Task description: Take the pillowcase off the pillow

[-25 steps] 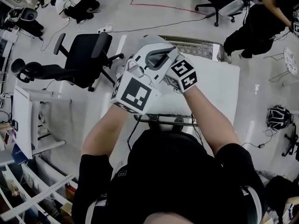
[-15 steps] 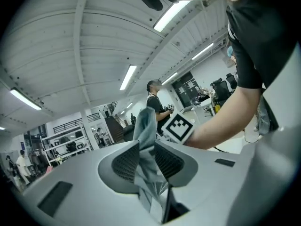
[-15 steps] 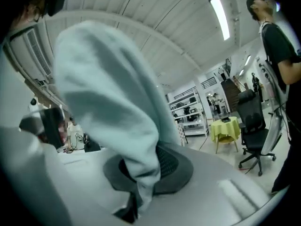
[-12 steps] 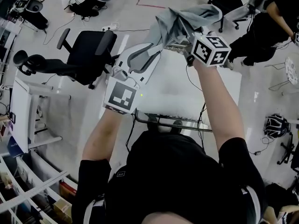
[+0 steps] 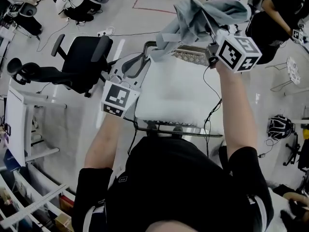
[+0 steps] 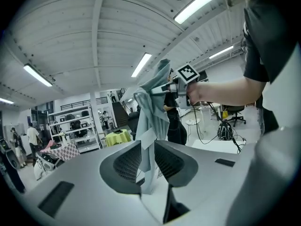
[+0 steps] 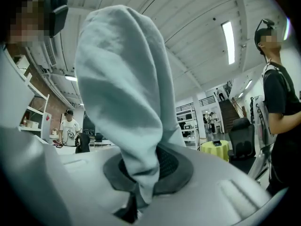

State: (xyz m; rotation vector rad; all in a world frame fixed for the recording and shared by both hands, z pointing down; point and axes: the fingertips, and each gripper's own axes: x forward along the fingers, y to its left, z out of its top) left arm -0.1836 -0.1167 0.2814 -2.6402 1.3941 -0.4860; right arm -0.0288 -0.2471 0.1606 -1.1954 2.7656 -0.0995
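My right gripper [image 5: 211, 33] is raised at the upper right, shut on the grey-blue pillowcase [image 5: 200, 16]. The bunched cloth rises out of its jaws in the right gripper view [image 7: 141, 161]. The bare white pillow [image 5: 178, 93] lies on the table below. My left gripper [image 5: 145, 52] is lower, at the pillow's far left corner. Its jaws have just been opening and stand apart [image 6: 147, 147]. The pillowcase's hanging end [image 6: 151, 121] dangles in the gap between them, with no pad pressing on it.
A black office chair [image 5: 82, 62] stands to the left of the table. A patterned cloth [image 5: 195, 57] lies past the pillow. A dark cable [image 5: 212, 93] runs down the pillow's right side. A person [image 5: 273, 18] stands at the upper right, and a helmet [image 5: 280, 125] lies on the floor.
The two grippers were together over the pillow. The right one has risen up and to the right, pulling the pillowcase with it. The left one has dropped leftward and opened.
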